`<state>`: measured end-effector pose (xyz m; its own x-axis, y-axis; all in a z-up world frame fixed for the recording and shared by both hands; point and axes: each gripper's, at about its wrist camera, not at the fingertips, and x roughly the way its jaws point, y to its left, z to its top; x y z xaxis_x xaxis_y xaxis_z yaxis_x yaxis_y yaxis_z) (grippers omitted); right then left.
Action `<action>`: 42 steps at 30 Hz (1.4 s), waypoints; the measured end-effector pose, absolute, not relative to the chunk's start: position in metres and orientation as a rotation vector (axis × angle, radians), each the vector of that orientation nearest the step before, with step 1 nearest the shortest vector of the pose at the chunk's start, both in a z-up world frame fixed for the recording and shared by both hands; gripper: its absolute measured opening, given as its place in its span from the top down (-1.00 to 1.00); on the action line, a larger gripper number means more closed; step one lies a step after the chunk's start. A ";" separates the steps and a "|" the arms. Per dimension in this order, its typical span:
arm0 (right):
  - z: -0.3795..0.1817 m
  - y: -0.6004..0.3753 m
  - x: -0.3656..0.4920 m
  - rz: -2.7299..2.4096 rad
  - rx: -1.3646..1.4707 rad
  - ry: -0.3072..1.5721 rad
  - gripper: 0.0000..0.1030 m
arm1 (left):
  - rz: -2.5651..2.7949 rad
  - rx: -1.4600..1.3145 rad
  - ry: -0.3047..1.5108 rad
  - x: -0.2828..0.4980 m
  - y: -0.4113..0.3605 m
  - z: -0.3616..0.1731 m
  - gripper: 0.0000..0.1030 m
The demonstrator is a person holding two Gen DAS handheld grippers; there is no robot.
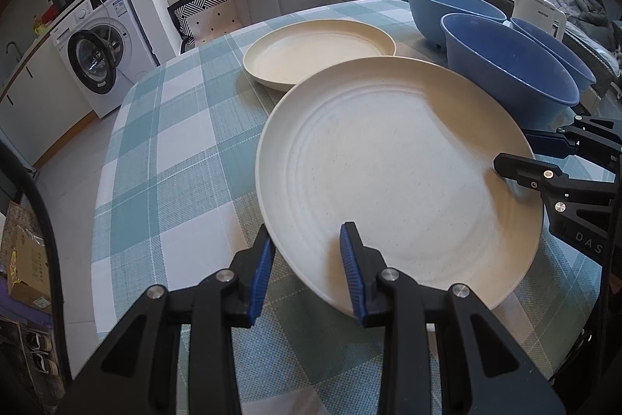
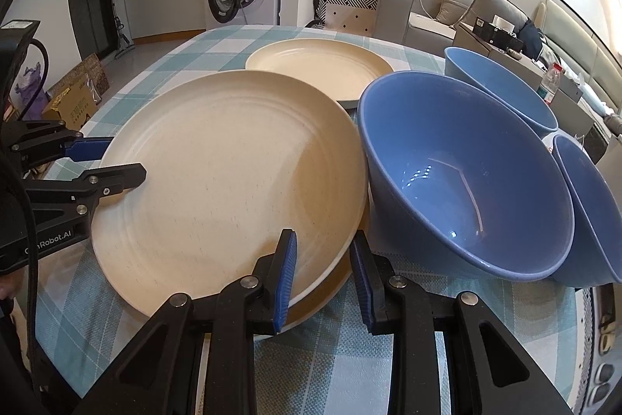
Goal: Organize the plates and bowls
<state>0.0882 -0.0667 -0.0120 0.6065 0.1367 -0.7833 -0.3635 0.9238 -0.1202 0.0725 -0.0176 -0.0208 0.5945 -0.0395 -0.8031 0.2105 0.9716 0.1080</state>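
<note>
As both tongs pinch one cream plate from opposite rims, we take the step in hand to be carrying it onto the second plate.

Plate: near plate (image 1: 396,174), cream, tilted and partly raised over the checked tablecloth (image 1: 163,150); its far edge sits just in front of the far plate (image 1: 318,53), and whether the two touch we cannot tell.

Left tongs: left gripper (image 1: 307,271) clamped on the near rim, one pad under the plate, one on its face.

Right tongs: right gripper (image 2: 322,279) clamped on the rim beside the near bowl (image 2: 466,181), pads above and below the edge.

Bowls: three blue ones, the near bowl just beside the plate's right edge, a second bowl (image 2: 501,92) behind it, a third bowl (image 2: 591,212) to the right.

Doing it well: we would keep both grips firm and level the plate before it travels.

Path: we would lift clear of the far plate's rim, then centre above it.

Risk: we judge a swing right would knock the near bowl.

Release: we would part both tongs only once the plate nests flat.
</note>
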 end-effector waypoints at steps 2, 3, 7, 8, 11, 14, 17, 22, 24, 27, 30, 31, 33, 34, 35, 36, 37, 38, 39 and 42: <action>-0.013 -0.067 0.087 0.295 -0.280 0.877 0.41 | -0.146 0.204 0.926 0.072 -0.018 -0.022 0.37; -0.013 -0.067 0.086 0.295 -0.281 0.877 0.40 | -0.147 0.205 0.928 0.072 -0.018 -0.022 0.36; -0.014 -0.068 0.084 0.296 -0.281 0.877 0.37 | -0.147 0.209 0.934 0.072 -0.018 -0.024 0.36; -0.014 -0.067 0.085 0.297 -0.281 0.877 0.37 | -0.145 0.212 0.935 0.072 -0.019 -0.024 0.36; -0.015 -0.068 0.083 0.301 -0.276 0.876 0.31 | -0.144 0.216 0.940 0.073 -0.019 -0.026 0.35; -0.016 -0.068 0.081 0.305 -0.273 0.877 0.25 | -0.147 0.216 0.946 0.074 -0.019 -0.028 0.34; -0.017 -0.067 0.079 0.310 -0.271 0.879 0.19 | -0.148 0.222 0.947 0.074 -0.020 -0.029 0.33; -0.018 -0.067 0.078 0.310 -0.266 0.883 0.10 | -0.155 0.225 0.956 0.074 -0.022 -0.031 0.27; -0.018 -0.067 0.078 0.309 -0.266 0.885 0.09 | -0.154 0.231 0.957 0.074 -0.023 -0.032 0.25; -0.019 -0.068 0.078 0.311 -0.261 0.889 0.05 | -0.158 0.232 0.959 0.074 -0.025 -0.033 0.20; -0.020 -0.069 0.078 0.317 -0.255 0.891 0.00 | -0.162 0.233 0.960 0.074 -0.026 -0.033 0.13; -0.020 -0.069 0.078 0.318 -0.255 0.893 -0.01 | -0.165 0.231 0.960 0.074 -0.026 -0.033 0.10; -0.020 -0.070 0.078 0.321 -0.251 0.895 -0.05 | -0.176 0.225 0.964 0.075 -0.027 -0.033 -0.02; -0.020 -0.071 0.077 0.330 -0.243 0.897 -0.09 | -0.182 0.224 0.965 0.075 -0.028 -0.034 -0.05; -0.019 -0.071 0.077 0.337 -0.234 0.896 -0.12 | -0.183 0.226 0.965 0.074 -0.029 -0.034 -0.11; -0.018 -0.072 0.077 0.344 -0.227 0.893 -0.21 | -0.184 0.228 0.965 0.074 -0.029 -0.034 -0.12; -0.016 -0.072 0.076 0.349 -0.224 0.887 -0.30 | -0.183 0.231 0.968 0.074 -0.030 -0.034 -0.12; -0.014 -0.071 0.076 0.351 -0.222 0.882 -0.39 | -0.184 0.231 0.970 0.075 -0.030 -0.035 -0.14; -0.013 -0.071 0.075 0.355 -0.220 0.880 -0.44 | -0.185 0.229 0.972 0.075 -0.030 -0.035 -0.16; -0.010 -0.070 0.075 0.368 -0.207 0.874 -0.60 | -0.183 0.218 0.976 0.075 -0.027 -0.034 -0.26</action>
<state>0.0745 -0.0696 -0.0105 0.5847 0.2293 -0.7782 -0.3966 0.9176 -0.0277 0.0755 -0.0273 -0.0341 0.5480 -0.0560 -0.8346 0.2508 0.9629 0.1000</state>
